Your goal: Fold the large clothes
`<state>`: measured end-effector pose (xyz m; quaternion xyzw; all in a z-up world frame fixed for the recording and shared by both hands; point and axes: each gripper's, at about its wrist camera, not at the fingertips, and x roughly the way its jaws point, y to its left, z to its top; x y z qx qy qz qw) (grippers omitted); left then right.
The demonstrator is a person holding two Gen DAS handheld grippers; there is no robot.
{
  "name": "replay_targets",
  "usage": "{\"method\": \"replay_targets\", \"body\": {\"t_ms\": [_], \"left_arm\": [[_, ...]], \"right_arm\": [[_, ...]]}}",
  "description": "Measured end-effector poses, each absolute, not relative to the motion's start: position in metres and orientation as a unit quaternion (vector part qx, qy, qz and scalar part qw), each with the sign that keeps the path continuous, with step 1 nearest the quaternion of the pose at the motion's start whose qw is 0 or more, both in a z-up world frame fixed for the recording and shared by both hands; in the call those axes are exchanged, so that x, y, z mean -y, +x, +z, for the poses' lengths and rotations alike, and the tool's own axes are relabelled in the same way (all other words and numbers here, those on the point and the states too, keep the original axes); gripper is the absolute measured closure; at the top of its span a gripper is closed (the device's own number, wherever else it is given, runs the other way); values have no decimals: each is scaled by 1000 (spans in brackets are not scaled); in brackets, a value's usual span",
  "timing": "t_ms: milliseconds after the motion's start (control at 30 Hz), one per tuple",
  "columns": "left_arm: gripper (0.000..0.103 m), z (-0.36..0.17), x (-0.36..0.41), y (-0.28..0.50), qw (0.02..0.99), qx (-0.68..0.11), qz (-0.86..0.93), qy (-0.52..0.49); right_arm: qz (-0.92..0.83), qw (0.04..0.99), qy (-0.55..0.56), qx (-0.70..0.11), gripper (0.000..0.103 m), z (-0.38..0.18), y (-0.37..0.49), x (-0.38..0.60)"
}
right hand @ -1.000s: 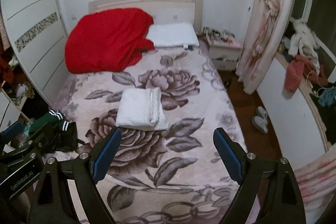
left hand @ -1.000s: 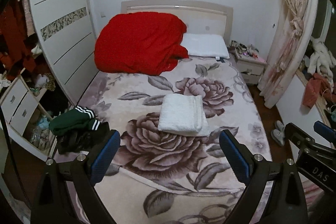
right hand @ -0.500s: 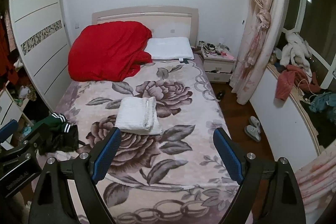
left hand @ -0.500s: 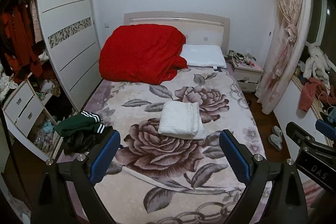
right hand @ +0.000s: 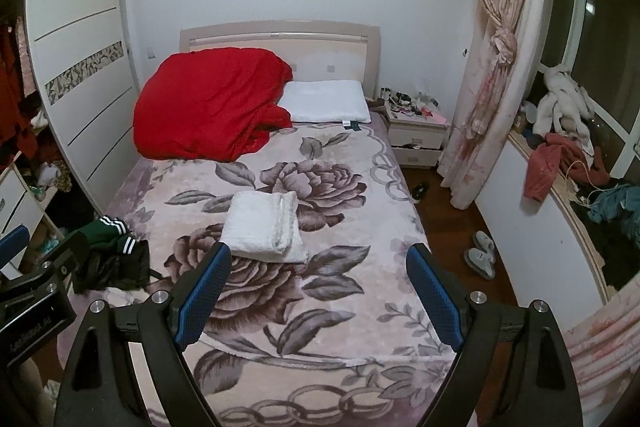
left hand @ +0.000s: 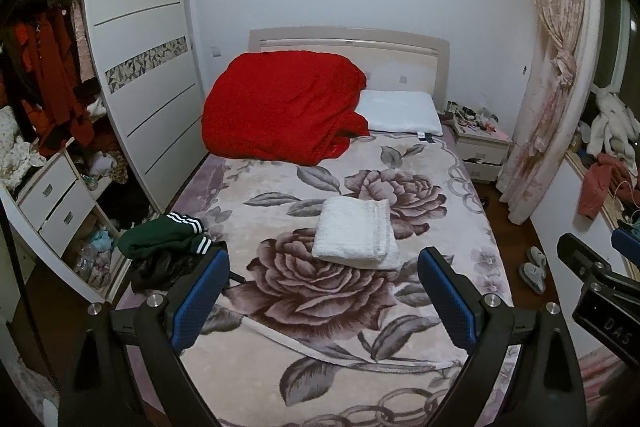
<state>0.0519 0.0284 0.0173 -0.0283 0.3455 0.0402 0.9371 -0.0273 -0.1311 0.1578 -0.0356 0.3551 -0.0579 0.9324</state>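
On the middle of the bed (left hand: 460,339), a folded white garment (left hand: 354,233) lies squared on the floral blanket, well beyond both tools. Nearer and to the left, a crumpled green piece with white stripes (left hand: 160,235) sits on dark clothes at the bed's edge (a red quilt (left hand: 280,105) is heaped at the far end). Both the left gripper (left hand: 322,293) and the right gripper (right hand: 318,287) stand spread wide with nothing between their blue pads.
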Motion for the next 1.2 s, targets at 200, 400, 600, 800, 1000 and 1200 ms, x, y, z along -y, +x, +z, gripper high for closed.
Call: {"method": "replay_targets", "body": {"t_ms": [200,400,600,800,1000,1200], "left_arm": [[7,21,-27,48,940,-338,47,-22],[7,22,-28,47,941,-336,48,-19],[7,24,-29,45,942,-333,41,-17],[6,27,-28,44,943,-329,41,-15],[5,27,-28,44,943,-329,40,-17],[4,29,-28,43,943,-330,39,-16]], "right_arm": [[-50,934,-31,-352,12,157,-28,131],[-50,936,-28,-348,9,158,-29,131],[-50,934,-27,-352,8,155,-35,130],[-50,934,-27,-352,8,156,-34,131],[-51,935,-31,-350,8,156,-35,129],[-51,935,-31,-348,8,156,-36,129]]}}
